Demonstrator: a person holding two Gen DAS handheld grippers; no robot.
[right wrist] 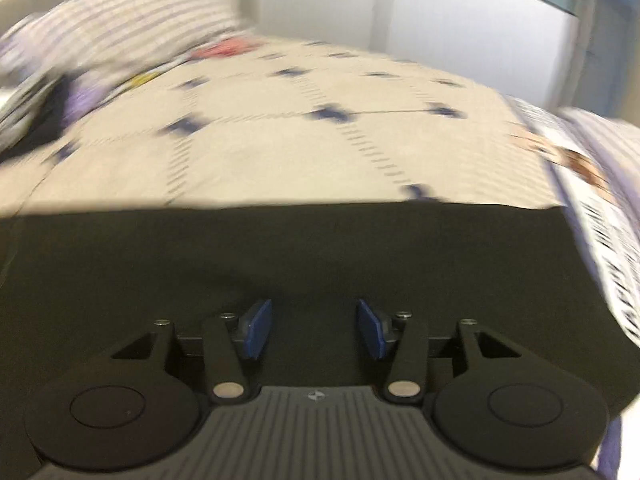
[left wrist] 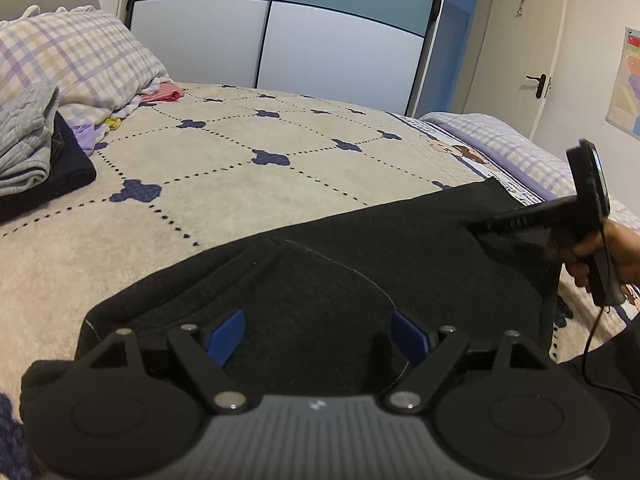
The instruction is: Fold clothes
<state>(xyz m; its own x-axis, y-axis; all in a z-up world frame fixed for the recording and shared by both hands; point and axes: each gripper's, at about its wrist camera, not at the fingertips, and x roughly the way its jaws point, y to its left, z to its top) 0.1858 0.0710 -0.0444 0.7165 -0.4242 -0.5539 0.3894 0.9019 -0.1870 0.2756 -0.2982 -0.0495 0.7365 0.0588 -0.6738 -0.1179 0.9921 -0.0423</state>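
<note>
both the left gripper and the right gripper hang with jaws parted and empty over the flat black fabric garment, spread beneath and ahead of them on the beige quilted bed.

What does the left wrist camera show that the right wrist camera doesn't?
Only the left wrist view shows the other tool held in a hand, the cream door with a black handle, and a folded grey and dark clothes stack.

Only the right wrist view shows the right tool close up, jaws apart over the cloth, with nothing between them.

Both show the black garment spread on the beige dotted bedspread, the purple plaid pillow and the blue and white wardrobe.
</note>
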